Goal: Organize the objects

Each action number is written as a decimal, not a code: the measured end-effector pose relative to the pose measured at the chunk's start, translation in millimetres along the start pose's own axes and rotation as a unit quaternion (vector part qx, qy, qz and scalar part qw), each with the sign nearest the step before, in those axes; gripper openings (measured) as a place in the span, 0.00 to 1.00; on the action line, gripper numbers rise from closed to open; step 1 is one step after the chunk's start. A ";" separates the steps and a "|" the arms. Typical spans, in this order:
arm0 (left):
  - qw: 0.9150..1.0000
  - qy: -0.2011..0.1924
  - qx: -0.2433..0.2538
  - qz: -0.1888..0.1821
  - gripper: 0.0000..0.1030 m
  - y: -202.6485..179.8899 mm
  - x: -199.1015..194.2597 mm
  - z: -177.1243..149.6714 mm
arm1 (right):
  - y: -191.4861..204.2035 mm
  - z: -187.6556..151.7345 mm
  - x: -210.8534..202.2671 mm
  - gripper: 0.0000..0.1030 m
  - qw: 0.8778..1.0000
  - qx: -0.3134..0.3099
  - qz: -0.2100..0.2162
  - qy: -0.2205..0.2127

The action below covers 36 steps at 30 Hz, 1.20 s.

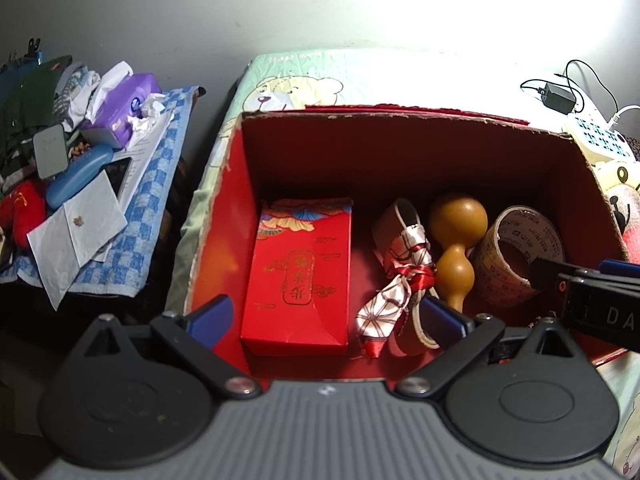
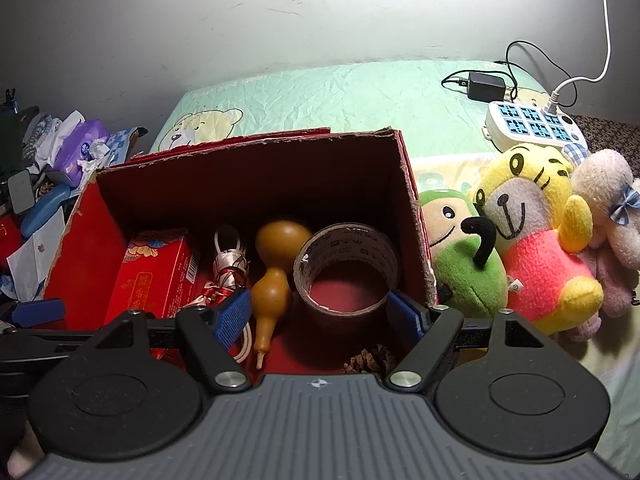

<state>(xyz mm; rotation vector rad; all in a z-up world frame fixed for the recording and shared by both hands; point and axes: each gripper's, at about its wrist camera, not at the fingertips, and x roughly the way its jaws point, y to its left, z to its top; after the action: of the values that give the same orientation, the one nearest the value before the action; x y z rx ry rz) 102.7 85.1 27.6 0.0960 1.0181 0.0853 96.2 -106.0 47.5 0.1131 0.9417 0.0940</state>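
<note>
Jaws: both pairs stand wide and empty; left gripper (image 1: 326,318) hovers at the lower middle of its view over the box's near edge, right gripper (image 2: 320,312) brackets the tape roll at lower centre of its view without touching that I can confirm.
Cardboard box (image 1: 236,216): red-lined, open-topped, fills the centre of both views on a green bear-print sheet (image 2: 360,92); stiff walls with ragged rims, likely light enough to slide, best pushed by a wall.
Plush toys (image 2: 532,240): right of the right-wrist view, outside the box, leaning against its wall; soft, light, squashy, so pinch a limb or a fold of body.
Red packet box (image 1: 298,276): left-centre of the box floor, flat on its back; rigid card, probably light, glossy and a bit slippery, so take it across the narrow width.
Tape roll (image 2: 346,268): lower centre of the right-wrist view, standing on its flat side at the box's right; firm, fairly hefty, grippy edge; squeeze across the outer wall or hook one finger through the core.
Gourd (image 1: 456,240): centre-right, between scarf bundle and tape, touching both as far as I can tell; hard, smooth, brittle-looking; the narrow waist is the safe grab.
Scarf bundle (image 1: 400,276): just left of the gourd; limp, silky, ribbon-tied; grab at the knot.
Pine cone (image 2: 370,358): bottom of the right-wrist view; light, crumbly, wants a gentle pinch.
</note>
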 end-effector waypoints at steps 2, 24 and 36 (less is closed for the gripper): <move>1.000 0.001 -0.001 -0.001 0.97 0.8 0.3 0.2 | 0.0 -0.1 -1.6 0.74 1.000 -0.001 0.001 -0.005; 1.000 -0.006 0.010 -0.002 0.97 -6.0 1.1 -1.4 | -4.1 -2.4 -1.7 0.66 1.000 0.002 0.018 -0.008; 1.000 -0.002 0.008 -0.004 0.97 -4.9 5.2 -3.5 | -7.4 -5.3 1.9 0.64 1.000 0.007 0.021 -0.002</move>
<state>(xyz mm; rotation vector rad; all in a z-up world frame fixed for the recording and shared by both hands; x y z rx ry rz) 102.5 81.0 20.8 0.1070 1.0151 0.0696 93.3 -112.8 41.8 0.1468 0.9354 0.1265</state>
